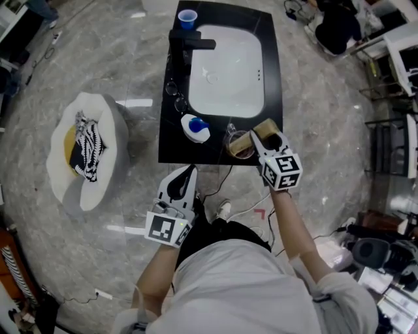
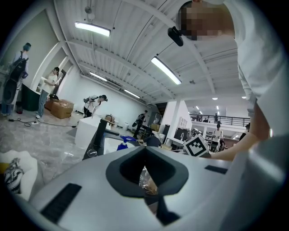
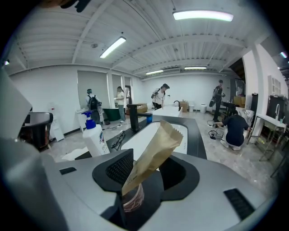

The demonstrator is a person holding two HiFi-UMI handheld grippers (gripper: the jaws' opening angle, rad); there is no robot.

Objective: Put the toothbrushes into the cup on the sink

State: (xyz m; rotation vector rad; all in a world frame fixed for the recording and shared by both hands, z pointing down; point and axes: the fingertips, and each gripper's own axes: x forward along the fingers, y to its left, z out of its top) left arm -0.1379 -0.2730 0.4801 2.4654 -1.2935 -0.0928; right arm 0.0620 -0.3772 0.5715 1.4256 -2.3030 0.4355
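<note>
Toothbrush: in its brown paper sleeve (image 3: 153,151) (the brush itself is not visible), it stands tilted with its lower end in the glass cup (image 1: 239,149) and its upper end leaning toward the far basin (image 1: 228,72).
Cup: sits at the near right of the black worktop (image 1: 274,65), just beside the near edge.
Right tool (image 1: 266,140): its jaws stand apart on either side of the sleeve. The sleeve rests against the left pad, but it is not clamped.
Left tool (image 1: 181,186): its jaws are together with nothing in them, and it is held back close to the person's body, well short of the worktop.
Step, as judged: the sleeve looks delivered, so the next move is probably lifting the right tool clear.
Risk one: the pad touching the sleeve could drag it out of the cup if the tool lifts at an angle.
Risk two: the cup is so close to the near edge that a nudge toward the person might push it off (glass, hard floor).
Risk three: the tall, leaning sleeve could tip a light cup over.
Open room: there is clear air above and to the near right of the cup.
Crowded side: the soap bottle (image 1: 194,127) lies to the left, and the faucet (image 1: 189,42) and a blue cup (image 1: 187,17) are farther off.
</note>
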